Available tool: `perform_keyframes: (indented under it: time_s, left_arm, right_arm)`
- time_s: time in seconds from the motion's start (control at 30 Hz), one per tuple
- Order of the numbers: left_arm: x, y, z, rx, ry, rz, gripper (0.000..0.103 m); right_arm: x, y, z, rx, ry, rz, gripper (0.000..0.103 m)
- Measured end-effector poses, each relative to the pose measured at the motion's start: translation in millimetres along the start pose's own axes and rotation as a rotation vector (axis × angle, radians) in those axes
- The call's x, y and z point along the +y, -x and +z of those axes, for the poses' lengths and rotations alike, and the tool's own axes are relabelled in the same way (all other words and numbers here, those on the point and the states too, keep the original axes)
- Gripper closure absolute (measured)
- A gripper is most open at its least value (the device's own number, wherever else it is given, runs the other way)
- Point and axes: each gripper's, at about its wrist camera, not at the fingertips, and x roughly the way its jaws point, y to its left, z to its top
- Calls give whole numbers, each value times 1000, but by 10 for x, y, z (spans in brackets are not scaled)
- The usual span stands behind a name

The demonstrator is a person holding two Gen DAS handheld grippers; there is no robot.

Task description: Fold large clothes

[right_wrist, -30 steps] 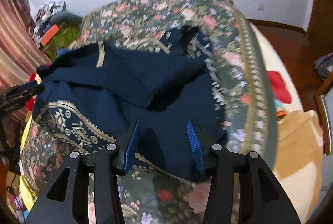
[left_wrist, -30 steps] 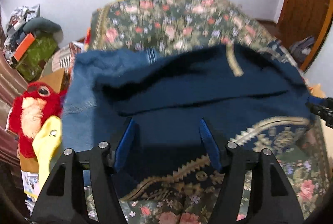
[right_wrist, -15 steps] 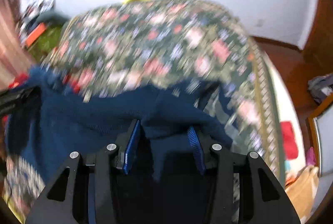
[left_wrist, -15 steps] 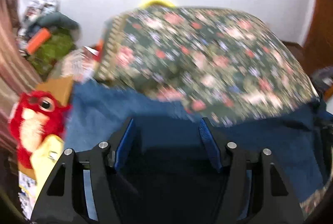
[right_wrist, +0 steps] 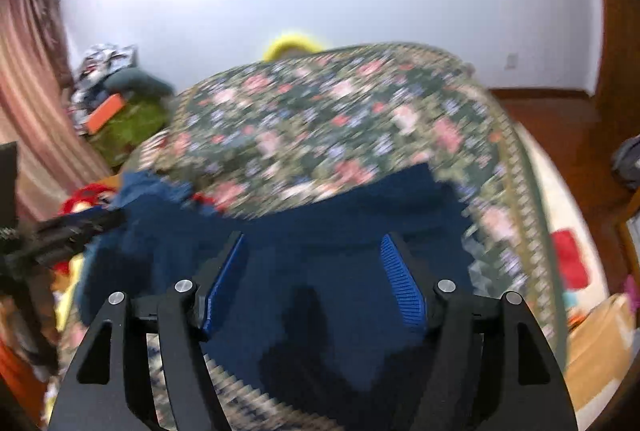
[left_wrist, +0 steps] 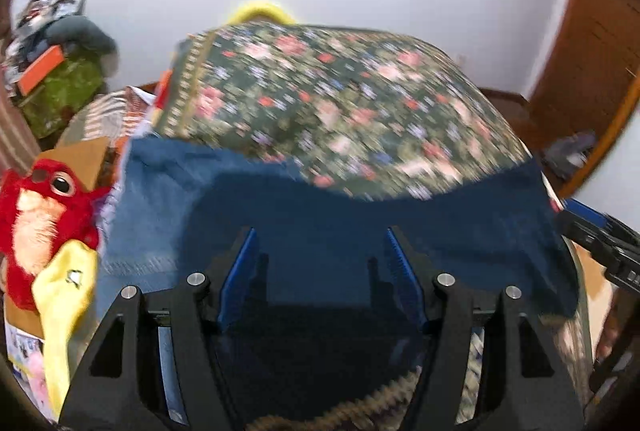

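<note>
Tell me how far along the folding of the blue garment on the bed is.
Partly done: the blue garment lies doubled over on the floral bedspread. In hand: nothing; the left gripper is open, and the right gripper has just opened, gripping no cloth. Left: probably further folds.
</note>
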Motion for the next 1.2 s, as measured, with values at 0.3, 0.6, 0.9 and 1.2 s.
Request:
perform_keyframes:
  time_s: [0.3,0.6,0.9,1.2]
  left_arm:
    - [-374,-196,-443,12,28,-28,28]
    - [-479,-125,-590,-28,-117,96,27]
    - [167,101,-778,-12,24,118,25]
    - [702,439,-1082,4,128,202,22]
  right_arm:
    - [54,-377,-404,183,20,-67,16]
    - [-466,-193,-567,197,-47,-114,9]
    - [-552,69,-735,212,-2,-182,9]
    - [-544,371,-856,229,12,-244,9]
